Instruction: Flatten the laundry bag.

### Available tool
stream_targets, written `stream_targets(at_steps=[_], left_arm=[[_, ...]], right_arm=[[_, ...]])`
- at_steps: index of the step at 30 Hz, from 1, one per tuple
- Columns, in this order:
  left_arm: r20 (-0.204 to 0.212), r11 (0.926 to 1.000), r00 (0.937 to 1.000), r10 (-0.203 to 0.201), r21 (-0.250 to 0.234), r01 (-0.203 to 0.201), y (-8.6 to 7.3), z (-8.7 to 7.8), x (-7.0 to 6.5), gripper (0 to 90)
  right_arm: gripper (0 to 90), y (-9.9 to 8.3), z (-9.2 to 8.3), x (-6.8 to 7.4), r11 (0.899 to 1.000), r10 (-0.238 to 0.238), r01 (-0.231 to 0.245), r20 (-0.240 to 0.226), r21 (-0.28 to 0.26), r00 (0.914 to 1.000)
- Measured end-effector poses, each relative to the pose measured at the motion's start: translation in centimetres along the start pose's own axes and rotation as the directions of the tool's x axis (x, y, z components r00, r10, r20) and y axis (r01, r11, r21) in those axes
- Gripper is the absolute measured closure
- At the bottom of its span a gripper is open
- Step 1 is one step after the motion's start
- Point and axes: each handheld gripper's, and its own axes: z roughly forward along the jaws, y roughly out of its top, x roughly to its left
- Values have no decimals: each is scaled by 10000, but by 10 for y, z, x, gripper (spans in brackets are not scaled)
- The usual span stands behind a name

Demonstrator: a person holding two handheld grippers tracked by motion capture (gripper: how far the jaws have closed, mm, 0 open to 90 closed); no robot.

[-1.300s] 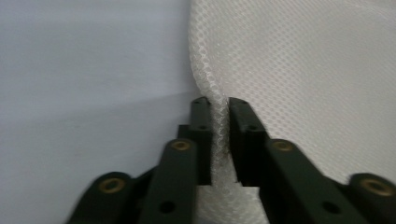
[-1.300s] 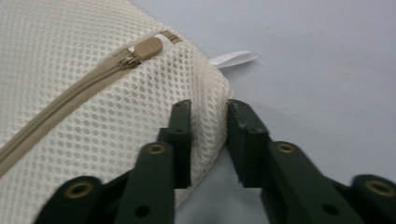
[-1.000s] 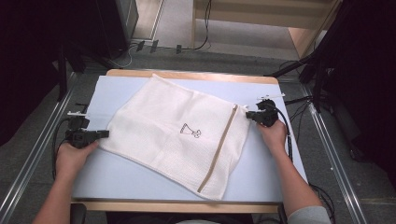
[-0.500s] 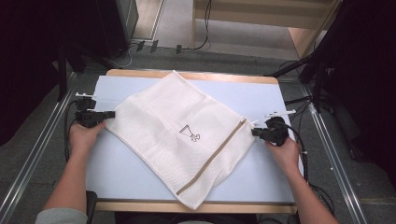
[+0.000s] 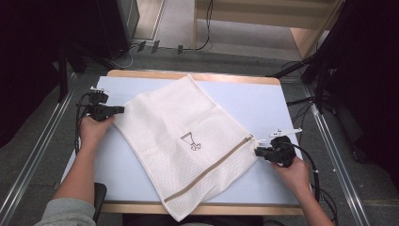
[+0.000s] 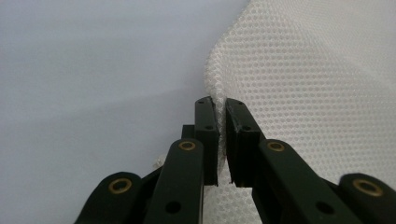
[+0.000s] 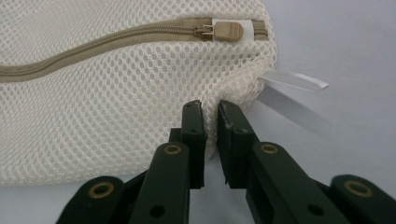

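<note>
The white mesh laundry bag (image 5: 188, 146) lay flat and askew on the pale blue worktop (image 5: 263, 101), one corner pointing toward the far edge and the opposite corner hanging slightly over the near edge. A beige zipper (image 5: 211, 168) ran along its near-right side, and a small dark printed mark (image 5: 190, 140) sat near its middle. In the right gripper view the zipper pull (image 7: 223, 31) rested at the closed end of the zipper, just beside a white tag (image 7: 292, 80) that stuck out of the bag's corner onto the worktop.

The left gripper (image 5: 117, 109) was at the bag's left corner. In the left gripper view its jaws stood nearly closed with a fold of mesh (image 6: 222, 135) rising between them; they had just been opening, and a narrow gap showed beside the cloth, though the fold still looked lightly caught.

The right gripper (image 5: 258, 151) was at the bag's right corner, beside the zipper's end. Its jaws had likewise just been opening; they stood a little apart with the corner's edge (image 7: 211, 122) between them, barely pinched.

A hand (image 5: 93, 131) held the left gripper and another hand (image 5: 295, 173) held the right one, well apart across the bag.
</note>
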Motion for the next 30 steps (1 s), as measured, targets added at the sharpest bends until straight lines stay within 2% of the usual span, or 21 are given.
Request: stream_targets(at_steps=[1, 3, 4, 5, 7, 8, 9, 10, 11, 14, 17, 19, 22, 25, 26, 27, 30], left_arm=[[0, 10000, 10000, 0, 0, 0, 0, 0, 0, 829], [394, 9988, 9980, -492, -19, 493, -1, -1, 4, 752], [487, 9980, 9968, -630, -65, 634, -1, -3, 5, 713], [520, 9971, 9959, -736, -137, 744, -1, -5, 6, 667], [506, 9970, 9960, -740, -202, 751, -1, -8, 6, 572], [500, 9963, 9958, -762, -368, 780, -1, -14, 5, 534], [500, 9963, 9958, -762, -368, 780, -1, -14, 5, 507], [293, 9971, 9974, -652, -385, 663, -3, -21, 2, 493], [293, 9971, 9974, -652, -385, 663, -3, -21, 2, 484], [66, 9975, 9990, -441, -547, 444, -10, -39, -7, 471], [168, 9972, 9986, -506, -539, 514, -16, -45, -10, 464], [36, 9986, 9993, -380, -357, 381, -30, -51, -18, 492], [63, 9990, 9990, -437, -5, 437, -46, -52, -24, 508], [86, 9989, 9988, -475, -7, 475, -54, -55, -28, 508], [105, 9992, 9992, -398, -22, 398, -60, -58, -33, 511], [105, 9992, 9992, -398, -22, 398, -60, -58, -33, 513], [200, 9982, 9981, -585, -98, 587, -77, -65, -42, 523]], right_arm=[[777, 0, -1, -1, 10000, 2, -2, -79, -23, 10000], [716, 0, -4, -5, 9996, 253, -258, -434, -122, 9987], [716, 0, -6, -6, 9995, 243, -252, -502, -188, 9984], [708, 0, -9, -7, 9994, 149, -161, -382, -297, 9992], [699, 1, -13, -8, 9987, 95, -110, -315, -490, 9995], [665, 3, -20, -10, 9956, 209, -234, -284, -910, 9994], [665, 3, -20, -10, 9956, 209, -234, -284, -910, 9994], [650, 6, -22, -12, 9921, 172, -181, -83, -1243, 9998], [650, 7, -21, -12, 9913, 188, -192, -43, -1305, 9998], [649, 13, -16, -13, 9906, 197, -197, -15, -1352, 9998], [635, 17, -12, -14, 9894, 174, -183, -74, -1443, 9998], [615, 25, -6, -14, 9875, -35, 21, -85, -1578, 10000], [617, 34, 1, -14, 9867, -171, 131, -231, -1621, 9996], [609, 44, 8, -12, 9867, -408, 367, -225, -1587, 9989], [606, 46, 11, -11, 9862, -472, 435, -197, -1596, 9987], [606, 46, 11, -11, 9862, -472, 435, -197, -1596, 9987], [606, 56, 22, -13, 9874, -421, 371, -291, -1536, 9987]])
